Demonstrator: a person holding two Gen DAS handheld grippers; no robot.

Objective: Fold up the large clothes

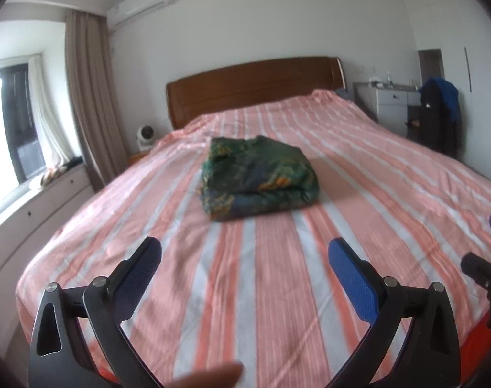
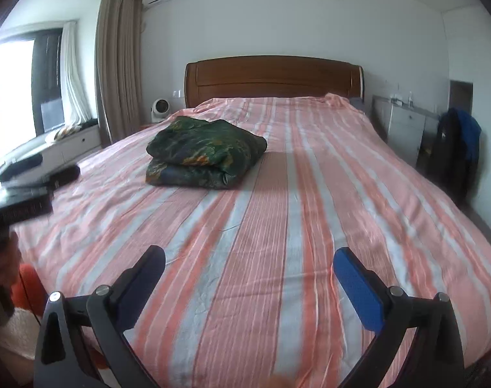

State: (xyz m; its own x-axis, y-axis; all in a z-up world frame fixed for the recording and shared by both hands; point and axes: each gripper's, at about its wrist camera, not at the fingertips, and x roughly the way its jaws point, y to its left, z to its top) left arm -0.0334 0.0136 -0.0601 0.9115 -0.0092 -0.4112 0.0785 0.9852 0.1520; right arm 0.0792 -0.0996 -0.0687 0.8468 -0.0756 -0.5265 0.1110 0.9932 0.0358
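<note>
Green-and-navy patterned fabric, a folded garment [image 1: 258, 177], sits in a compact stack near the middle of a bed [image 1: 278, 274] spread with a pink-and-white striped sheet, somewhat toward the wooden headboard [image 1: 255, 87]. Both tools hang above the foot edge, well apart from the bundle: the left gripper [image 1: 245, 258] and the right gripper [image 2: 249, 265] each have fingers spread wide with nothing between them. Judging by the tidy stack, the folding looks essentially finished; at most a final squaring or carrying away is left. Whether loose sleeves or a hem are tucked under the bundle cannot be seen, and its far side is hidden. Motion blur softens the sheet's stripes, and each view catches only a sliver of the other tool at its edge.
</note>
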